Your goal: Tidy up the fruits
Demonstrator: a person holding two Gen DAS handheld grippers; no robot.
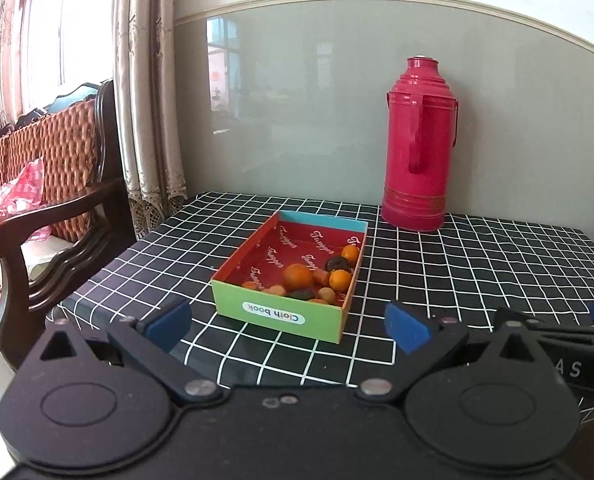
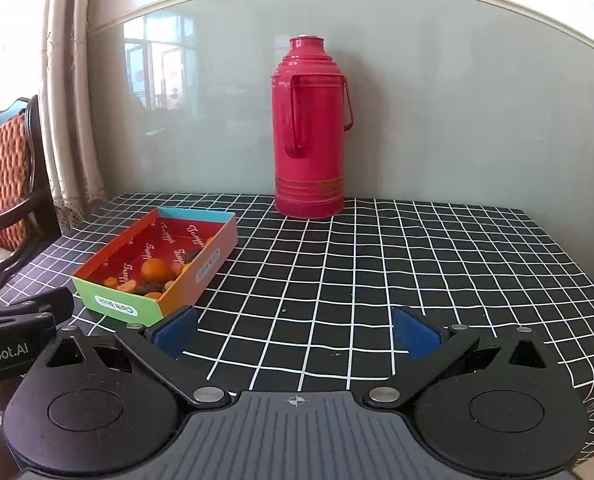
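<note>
A shallow cardboard box (image 1: 279, 312) with a green front wall, red lining and a "Cloth book" label sits on the checked tablecloth. Inside lie a large orange (image 1: 297, 275), two small oranges (image 1: 340, 280), dark fruits (image 1: 336, 264) and several small pieces near the front. My left gripper (image 1: 287, 326) hovers open just in front of the box, nothing between its blue pads. In the right wrist view the box (image 2: 115, 304) lies at the left with the orange (image 2: 155, 270) inside. My right gripper (image 2: 297, 332) stands open over bare cloth, right of the box.
A tall red thermos (image 1: 417, 148) stands at the back by the grey wall, also in the right wrist view as the thermos (image 2: 309, 128). A wooden chair (image 1: 49, 216) with an orange cushion and a curtain (image 1: 145, 100) flank the table's left edge. The black checked cloth (image 2: 417, 264) spreads to the right.
</note>
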